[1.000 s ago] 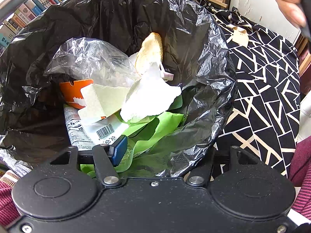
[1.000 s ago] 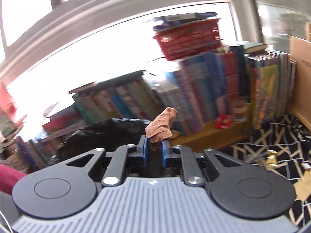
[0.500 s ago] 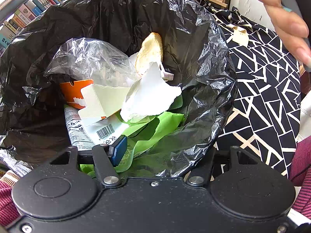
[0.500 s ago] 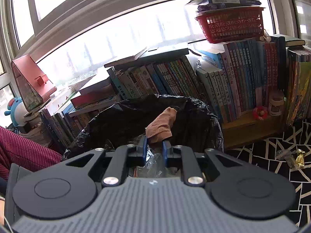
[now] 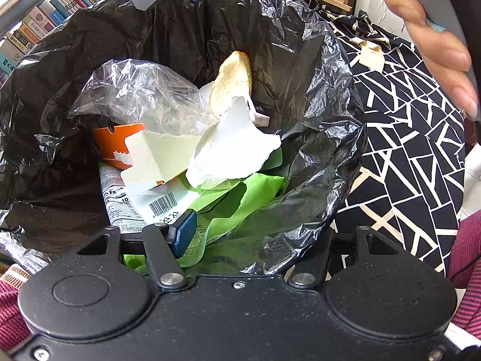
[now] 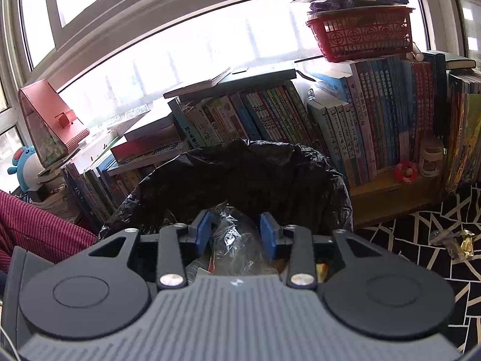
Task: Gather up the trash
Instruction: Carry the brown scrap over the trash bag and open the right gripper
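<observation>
Black trash bag (image 5: 315,69) pinched at its near rim, 6 o'clock, by left gripper (image 5: 258,234). Right gripper (image 6: 236,234) over the bag mouth, jaws just opened, apart, empty; clear plastic (image 6: 237,240) below between them.

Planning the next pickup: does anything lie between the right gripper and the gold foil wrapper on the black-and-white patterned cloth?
Nothing visible does. The right gripper, jaws just opened and empty, hovers over the black plastic trash bag; the gold foil wrapper lies rightward on bare cloth.
</observation>
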The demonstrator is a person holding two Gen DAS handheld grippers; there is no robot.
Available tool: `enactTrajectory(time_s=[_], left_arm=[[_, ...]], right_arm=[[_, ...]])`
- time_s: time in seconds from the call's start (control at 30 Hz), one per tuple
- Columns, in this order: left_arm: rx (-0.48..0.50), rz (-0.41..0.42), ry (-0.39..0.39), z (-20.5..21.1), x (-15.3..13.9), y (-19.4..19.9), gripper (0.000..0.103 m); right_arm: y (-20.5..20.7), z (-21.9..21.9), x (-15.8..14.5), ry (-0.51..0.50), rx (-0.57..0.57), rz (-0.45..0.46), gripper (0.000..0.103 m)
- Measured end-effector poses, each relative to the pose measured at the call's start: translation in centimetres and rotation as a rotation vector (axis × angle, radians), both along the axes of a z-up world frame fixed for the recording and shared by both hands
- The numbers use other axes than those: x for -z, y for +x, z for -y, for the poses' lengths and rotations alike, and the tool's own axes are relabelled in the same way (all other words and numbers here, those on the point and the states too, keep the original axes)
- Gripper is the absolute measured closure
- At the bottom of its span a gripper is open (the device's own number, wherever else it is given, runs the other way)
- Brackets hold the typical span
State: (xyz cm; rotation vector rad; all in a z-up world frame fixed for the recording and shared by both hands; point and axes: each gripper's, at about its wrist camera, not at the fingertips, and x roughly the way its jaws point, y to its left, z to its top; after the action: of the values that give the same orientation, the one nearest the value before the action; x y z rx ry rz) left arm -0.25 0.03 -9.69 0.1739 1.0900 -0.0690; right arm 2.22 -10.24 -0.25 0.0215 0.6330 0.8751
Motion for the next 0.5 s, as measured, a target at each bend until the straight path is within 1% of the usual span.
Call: enactTrajectory(time_s=[0.23,0.3,0.5], left_arm=[[0.0,0.0,0.0,0.0,0.0,0.0,0.045],[0.0,0.001,0.0,0.0,0.0,0.0,0.045],[0.0,0.001,0.0,0.0,0.0,0.0,0.045]], right_arm=[[0.3,0.6,-0.3,0.012,0.039,0.015,0.039],[0.6,1.0,-0.4,0.019,0.061,0.02,0.035],[1.7,2.7,-0.6,0.038,0.152,0.039,0.025]])
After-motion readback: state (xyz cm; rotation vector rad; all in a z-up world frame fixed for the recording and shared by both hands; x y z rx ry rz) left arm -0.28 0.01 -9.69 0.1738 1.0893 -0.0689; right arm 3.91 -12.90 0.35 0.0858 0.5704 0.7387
